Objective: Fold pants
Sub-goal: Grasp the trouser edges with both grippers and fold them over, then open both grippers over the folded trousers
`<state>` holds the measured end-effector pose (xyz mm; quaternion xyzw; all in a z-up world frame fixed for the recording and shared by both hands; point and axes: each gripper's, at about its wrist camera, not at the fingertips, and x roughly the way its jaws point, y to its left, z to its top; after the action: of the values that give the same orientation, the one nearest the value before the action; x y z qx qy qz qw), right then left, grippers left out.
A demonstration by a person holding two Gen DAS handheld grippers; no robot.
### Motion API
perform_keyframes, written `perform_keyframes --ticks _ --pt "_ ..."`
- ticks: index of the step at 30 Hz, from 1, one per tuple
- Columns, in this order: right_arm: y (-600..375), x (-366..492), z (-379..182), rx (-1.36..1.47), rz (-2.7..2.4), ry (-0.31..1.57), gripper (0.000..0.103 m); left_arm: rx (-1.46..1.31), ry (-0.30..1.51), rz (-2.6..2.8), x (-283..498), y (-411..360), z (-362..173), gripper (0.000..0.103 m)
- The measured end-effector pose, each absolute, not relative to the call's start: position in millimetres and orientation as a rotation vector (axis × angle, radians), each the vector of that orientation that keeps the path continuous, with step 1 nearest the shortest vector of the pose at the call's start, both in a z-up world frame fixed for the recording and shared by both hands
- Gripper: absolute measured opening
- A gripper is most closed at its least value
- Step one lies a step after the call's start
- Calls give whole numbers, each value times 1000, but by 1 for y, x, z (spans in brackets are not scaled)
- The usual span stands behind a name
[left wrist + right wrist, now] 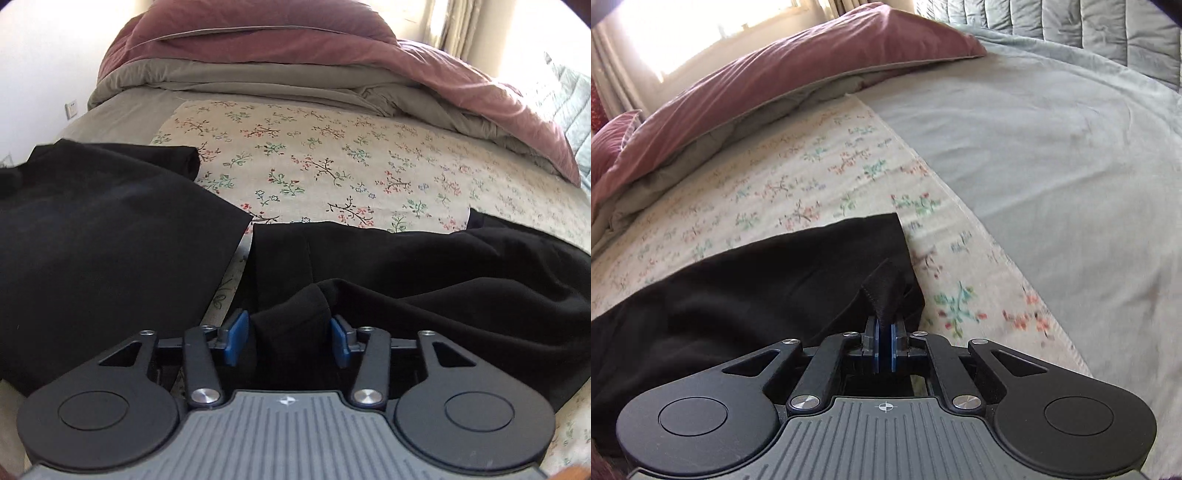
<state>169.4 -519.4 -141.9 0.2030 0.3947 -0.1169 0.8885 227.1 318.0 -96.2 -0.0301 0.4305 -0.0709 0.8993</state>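
Right gripper (884,341) pinches a corner of the black pants (768,280); left gripper (291,341) stands wide open around a bunched fold.

Pants lie across the floral sheet (332,162), likely gripped at an edge for lifting over. Only the left view shows a second dark garment (110,240) just beside them; only the right shows the clamped hem.
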Motion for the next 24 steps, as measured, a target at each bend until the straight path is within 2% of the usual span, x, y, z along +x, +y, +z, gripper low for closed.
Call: perform_keyframes --ticks 2,4,6,7,13,16,19,24 --pt "-523 157 -136 474 -256 801 15 -102 889 -135 212 329 -89 86" --pt "-527 143 -130 520 -291 777 30 -105 872 -125 199 334 -81 88" --pt "-529 127 -121 545 -339 745 76 -150 861 -97 184 342 -74 88" --pt "-528 121 -117 552 -350 731 79 -193 847 -86 178 347 -72 88" --pt "-515 93 -111 718 -290 654 78 -488 732 -69 143 373 -57 91" --pt "-513 80 -120 851 -303 615 78 -548 748 -94 144 370 -58 92" --pt "-506 78 -135 921 -301 619 79 -541 793 -81 157 349 -63 102" --pt "-504 95 -156 1042 -313 660 79 -624 813 -13 174 326 -83 102"
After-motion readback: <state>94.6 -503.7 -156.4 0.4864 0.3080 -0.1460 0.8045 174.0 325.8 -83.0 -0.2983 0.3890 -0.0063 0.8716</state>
